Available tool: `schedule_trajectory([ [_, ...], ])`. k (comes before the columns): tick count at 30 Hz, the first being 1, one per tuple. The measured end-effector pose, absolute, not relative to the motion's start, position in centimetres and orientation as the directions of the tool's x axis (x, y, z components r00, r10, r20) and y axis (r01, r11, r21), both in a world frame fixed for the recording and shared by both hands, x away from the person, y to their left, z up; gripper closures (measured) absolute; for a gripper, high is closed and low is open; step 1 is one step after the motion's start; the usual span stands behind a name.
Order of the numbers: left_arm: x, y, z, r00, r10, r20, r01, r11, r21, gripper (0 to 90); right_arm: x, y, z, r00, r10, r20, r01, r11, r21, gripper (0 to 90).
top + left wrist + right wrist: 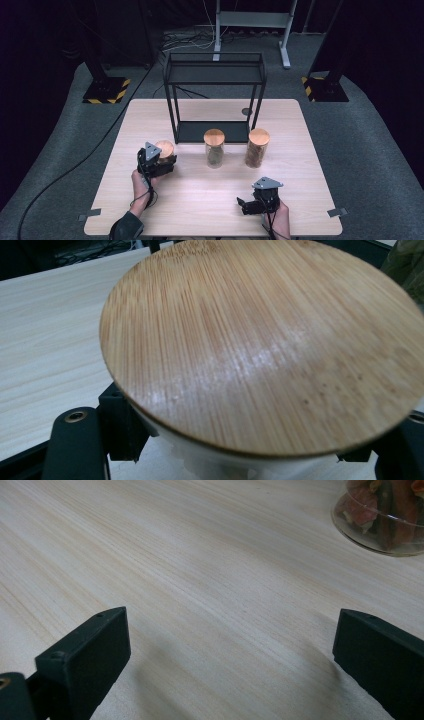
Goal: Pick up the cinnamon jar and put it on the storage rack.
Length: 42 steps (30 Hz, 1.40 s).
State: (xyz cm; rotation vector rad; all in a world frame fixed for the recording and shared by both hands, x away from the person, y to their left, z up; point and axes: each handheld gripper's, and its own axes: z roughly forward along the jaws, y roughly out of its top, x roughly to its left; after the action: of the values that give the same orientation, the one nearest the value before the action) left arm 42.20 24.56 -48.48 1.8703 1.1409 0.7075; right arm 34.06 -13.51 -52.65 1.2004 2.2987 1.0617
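Note:
Three glass jars with round bamboo lids stand in a row on the pale wooden table [210, 200]. My left gripper [164, 160] is shut on the left jar [165, 147], its black jaws clamped on the glass just under the lid. In the left gripper view, the bamboo lid [260, 345] sits close up over the gripper [245, 462]. The middle jar [214, 148] and the right jar [257, 147] stand free. My right gripper [245, 205] rests low near the table's front right, open and holding nothing [230, 645]. The base of a jar with reddish-brown pieces [387, 515] lies ahead of it.
A black metal shelf frame [215, 95] stands at the back middle of the table, its lower shelf just behind the jars. A cable trails off the table's left side to the floor. Tape tabs mark the front corners.

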Motion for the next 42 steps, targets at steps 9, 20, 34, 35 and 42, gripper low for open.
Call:
schedule_trajectory([
  [9, 42.8, 24.0, -48.1, 0.444, 0.894, 0.054, 0.438, -0.27, 0.857, 25.7, 34.1, -13.5, -52.7, -0.586, 0.809, 0.042, 0.555, 0.363, 0.748, 1.2],
  [20, 43.4, 23.7, -48.0, 0.447, 0.894, 0.042, 0.442, -0.262, 0.858, 25.7, 34.0, -13.6, -52.6, -0.585, 0.81, 0.042, 0.554, 0.362, 0.75, 1.2],
  [34, 44.1, 23.1, -47.6, 0.458, 0.888, 0.042, 0.437, -0.266, 0.859, 25.7, 34.1, -13.6, -52.6, -0.586, 0.809, 0.044, 0.555, 0.362, 0.749, 1.2],
  [35, 44.1, 23.0, -47.6, 0.458, 0.888, 0.04, 0.438, -0.264, 0.859, 25.7, 34.0, -13.6, -52.6, -0.586, 0.809, 0.043, 0.553, 0.36, 0.751, 1.2],
  [42, 44.4, 22.5, -47.3, 0.466, 0.884, 0.047, 0.432, -0.273, 0.859, 25.7, 34.0, -13.6, -52.6, -0.586, 0.809, 0.045, 0.554, 0.36, 0.751, 1.3],
])
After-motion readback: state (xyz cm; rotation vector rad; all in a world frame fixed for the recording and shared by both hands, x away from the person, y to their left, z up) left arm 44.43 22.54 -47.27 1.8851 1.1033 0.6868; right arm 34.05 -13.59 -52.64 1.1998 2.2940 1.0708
